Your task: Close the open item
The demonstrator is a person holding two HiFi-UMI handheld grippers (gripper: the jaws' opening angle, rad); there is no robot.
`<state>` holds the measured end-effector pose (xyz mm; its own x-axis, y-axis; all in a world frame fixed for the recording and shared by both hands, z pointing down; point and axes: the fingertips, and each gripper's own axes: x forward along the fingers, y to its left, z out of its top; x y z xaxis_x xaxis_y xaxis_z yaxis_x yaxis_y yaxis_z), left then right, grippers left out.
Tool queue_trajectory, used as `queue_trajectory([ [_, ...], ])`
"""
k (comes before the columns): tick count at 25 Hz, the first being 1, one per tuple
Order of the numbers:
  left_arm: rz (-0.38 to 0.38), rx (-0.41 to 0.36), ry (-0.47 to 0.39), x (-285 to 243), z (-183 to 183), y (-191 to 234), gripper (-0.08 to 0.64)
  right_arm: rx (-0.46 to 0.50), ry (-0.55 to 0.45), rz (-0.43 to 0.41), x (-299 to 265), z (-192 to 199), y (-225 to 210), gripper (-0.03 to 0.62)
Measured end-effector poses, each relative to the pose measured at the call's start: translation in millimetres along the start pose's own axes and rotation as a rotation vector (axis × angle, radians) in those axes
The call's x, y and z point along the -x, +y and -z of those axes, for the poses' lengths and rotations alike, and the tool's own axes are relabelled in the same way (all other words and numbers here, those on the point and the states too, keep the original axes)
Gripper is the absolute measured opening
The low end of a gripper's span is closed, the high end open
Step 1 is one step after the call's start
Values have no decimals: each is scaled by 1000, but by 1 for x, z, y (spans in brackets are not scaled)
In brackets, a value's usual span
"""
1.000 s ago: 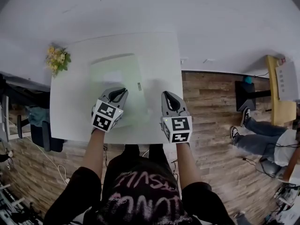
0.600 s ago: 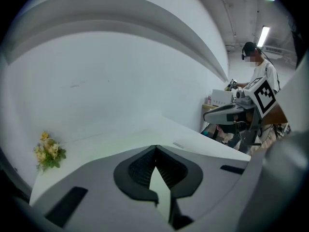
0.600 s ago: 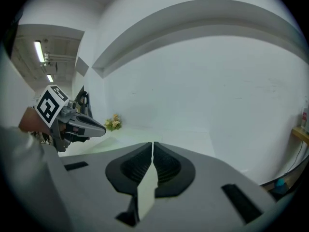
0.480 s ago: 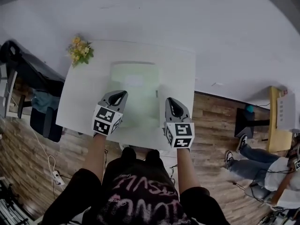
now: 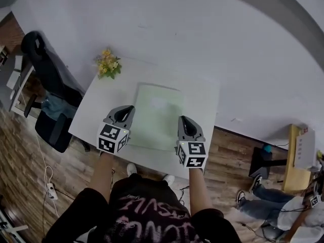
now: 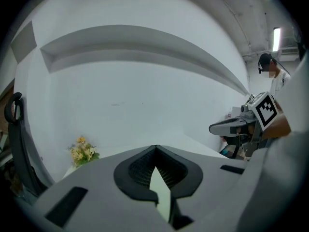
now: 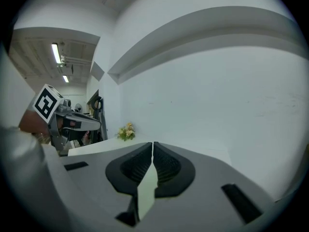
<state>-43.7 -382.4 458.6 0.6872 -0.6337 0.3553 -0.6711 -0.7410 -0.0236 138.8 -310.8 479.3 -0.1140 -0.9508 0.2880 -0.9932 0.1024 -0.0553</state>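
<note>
Left hand-held gripper [image 5: 125, 110] is over the near left part of the white worktop [image 5: 202, 103], its jaws closed together, holding nothing. A pale green flat item [image 5: 158, 116] lies in the middle of the worktop. Right hand-held gripper [image 5: 183, 120] is just beside its right edge, jaws also closed and empty

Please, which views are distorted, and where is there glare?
Head view: fisheye makes the white table look bent; a glare patch on the green item. Left gripper view: wall ledge curves, corners black. Right gripper view: same; ceiling lamp glares.
</note>
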Motion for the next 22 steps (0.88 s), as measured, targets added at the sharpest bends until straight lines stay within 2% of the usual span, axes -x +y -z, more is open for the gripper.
queue_trajectory([
  [8,-81,24,-84,37,-24,26,14,41,-48,-47,-2,-27,26,26],
  [22,-185,-10,-216,93,-66,53,14,63,-97,-43,-4,-58,37,25],
])
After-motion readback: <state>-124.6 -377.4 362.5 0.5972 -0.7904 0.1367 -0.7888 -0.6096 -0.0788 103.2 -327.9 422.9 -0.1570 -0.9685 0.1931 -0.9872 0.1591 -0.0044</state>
